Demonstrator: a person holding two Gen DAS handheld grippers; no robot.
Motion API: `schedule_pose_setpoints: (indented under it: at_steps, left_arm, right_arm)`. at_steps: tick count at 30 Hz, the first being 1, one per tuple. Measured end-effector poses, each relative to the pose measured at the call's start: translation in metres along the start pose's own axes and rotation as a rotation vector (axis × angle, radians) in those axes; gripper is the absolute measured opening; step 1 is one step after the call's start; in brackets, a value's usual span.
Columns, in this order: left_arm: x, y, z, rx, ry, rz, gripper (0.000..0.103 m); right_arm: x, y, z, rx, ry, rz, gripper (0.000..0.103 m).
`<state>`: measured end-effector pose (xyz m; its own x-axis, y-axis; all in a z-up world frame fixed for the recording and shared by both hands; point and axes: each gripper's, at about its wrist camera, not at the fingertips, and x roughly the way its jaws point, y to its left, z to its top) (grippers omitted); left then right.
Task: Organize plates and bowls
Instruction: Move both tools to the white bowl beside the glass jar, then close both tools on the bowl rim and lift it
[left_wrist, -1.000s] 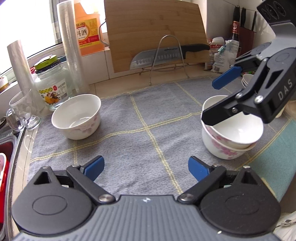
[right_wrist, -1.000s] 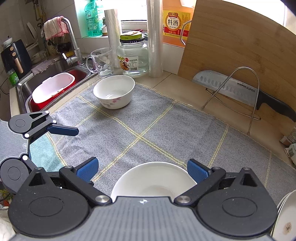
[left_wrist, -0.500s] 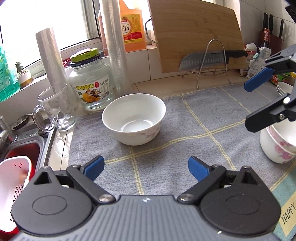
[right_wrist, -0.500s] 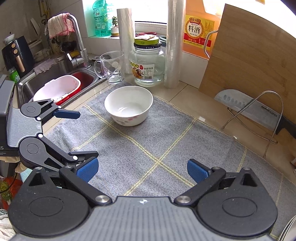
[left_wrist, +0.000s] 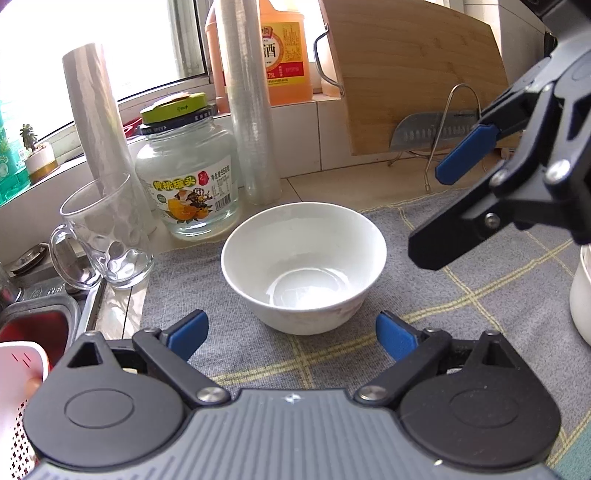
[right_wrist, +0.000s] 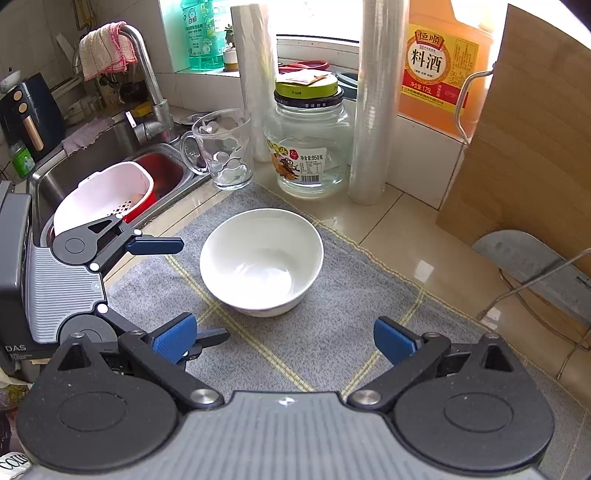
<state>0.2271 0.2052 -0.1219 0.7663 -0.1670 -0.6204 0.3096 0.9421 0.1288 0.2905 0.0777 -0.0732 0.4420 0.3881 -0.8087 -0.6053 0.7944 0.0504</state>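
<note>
A white bowl with a faint pink flower print (left_wrist: 303, 265) stands upright and empty on the grey mat (left_wrist: 461, 295); it also shows in the right wrist view (right_wrist: 261, 260). My left gripper (left_wrist: 291, 334) is open and empty, just short of the bowl's near side. My right gripper (right_wrist: 284, 338) is open and empty, a little back from the bowl. It shows in the left wrist view (left_wrist: 439, 214) to the right of the bowl. The edge of the stacked bowls (left_wrist: 581, 295) shows at the far right.
A glass mug (left_wrist: 99, 236), a glass jar (left_wrist: 188, 173), two film rolls (left_wrist: 251, 99), and an orange bottle (right_wrist: 439, 66) stand behind the bowl. A cutting board (left_wrist: 417, 70) and knife on a wire rack (left_wrist: 432, 129) are at right. The sink (right_wrist: 110, 166) holds a white colander (right_wrist: 99, 199).
Both grippers have swung left from the stacked bowls toward the single bowl, which now looks larger and centred in both views. The stack has slid to the right edge of view.
</note>
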Motion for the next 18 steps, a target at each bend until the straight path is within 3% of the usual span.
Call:
schedule_pose_setpoints:
  at_steps: [11, 18]
  left_arm:
    - [0.014, 0.004, 0.003, 0.006, -0.023, -0.037, 0.097]
    - [0.016, 0.006, 0.006, 0.018, -0.047, -0.064, 0.090]
  right_arm:
    - [0.050, -0.004, 0.033, -0.035, 0.059, 0.043, 0.103]
    - [0.071, -0.006, 0.041, -0.037, 0.082, 0.068, 0.098]
